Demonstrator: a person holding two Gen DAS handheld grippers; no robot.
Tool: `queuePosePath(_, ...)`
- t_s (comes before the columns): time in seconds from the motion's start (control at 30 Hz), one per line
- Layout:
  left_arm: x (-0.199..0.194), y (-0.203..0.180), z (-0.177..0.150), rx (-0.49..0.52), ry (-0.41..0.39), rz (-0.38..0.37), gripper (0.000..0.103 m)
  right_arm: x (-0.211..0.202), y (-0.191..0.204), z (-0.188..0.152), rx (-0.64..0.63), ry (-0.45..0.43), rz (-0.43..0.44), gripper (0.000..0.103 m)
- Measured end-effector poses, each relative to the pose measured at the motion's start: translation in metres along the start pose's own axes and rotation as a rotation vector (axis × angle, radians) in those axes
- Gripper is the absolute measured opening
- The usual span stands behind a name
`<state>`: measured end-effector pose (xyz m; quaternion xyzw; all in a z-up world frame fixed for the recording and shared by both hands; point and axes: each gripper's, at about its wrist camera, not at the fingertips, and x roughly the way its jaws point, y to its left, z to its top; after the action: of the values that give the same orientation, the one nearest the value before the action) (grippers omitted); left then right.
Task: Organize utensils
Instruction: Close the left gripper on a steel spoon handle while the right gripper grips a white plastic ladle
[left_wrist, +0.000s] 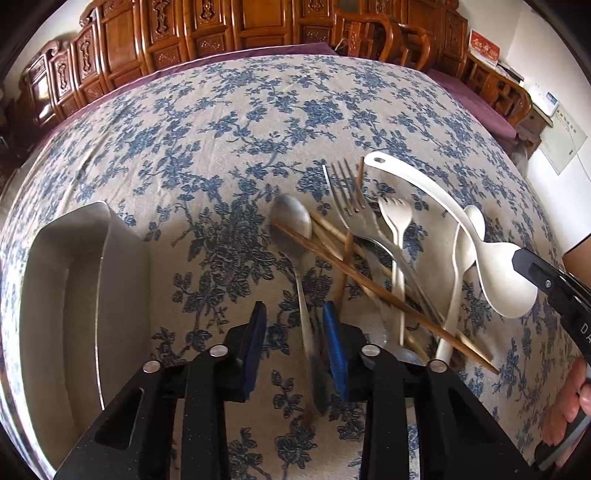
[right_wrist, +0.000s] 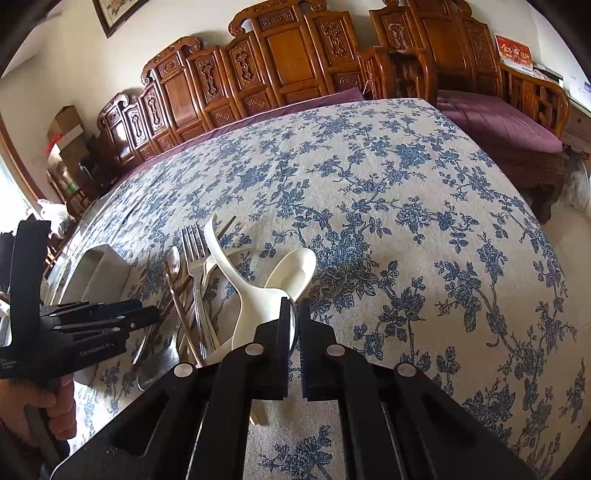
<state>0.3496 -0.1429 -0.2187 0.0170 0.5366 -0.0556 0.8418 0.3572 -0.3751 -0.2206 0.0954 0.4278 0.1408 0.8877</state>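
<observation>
The utensils lay in a crossed heap on the blue-flowered cloth of the tabletop, just right of the grey rectangular tray, which I take as the landmark here. The left tongs stood partly apart, straddling the handle of the long steel spoon. That handle lay against the right blue pad, while the left pad showed a gap, so they did not yet look clamped. The right tongs, at the far side of the heap from the tray, were closed on the bowl rim of the large white plastic serving spoon, whose handle tilted up over the pile.

Trouble could come from the tangle. The steel spoon's bowl lay under the brown wooden chopsticks, so a lift would probably drag them and scatter the steel fork and the small white plastic fork beside it. The one-sided contact might let the thin handle twist or slip. The white spoon, pinched only at its rim, could pivot and drop onto the pile.

Between heap and tray ran a bare strip of cloth, a short clear path. The tray's near wall stood raised, so a carried utensil would need to clear it. Beyond the heap the cloth lay open to the far edge.
</observation>
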Motion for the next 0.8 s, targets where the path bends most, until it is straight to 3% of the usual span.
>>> queuePosePath(0.2,0.007,0.011,0.005,-0.011,0.005,0.009,0.019,0.002,0.002,-0.001,-0.011,0.004,-0.007,0.005)
queuePosePath(0.8,0.014,-0.001,0.008,0.120,0.008,0.090,0.020,0.002,0.006,0.000,-0.026,0.009,-0.015,0.005)
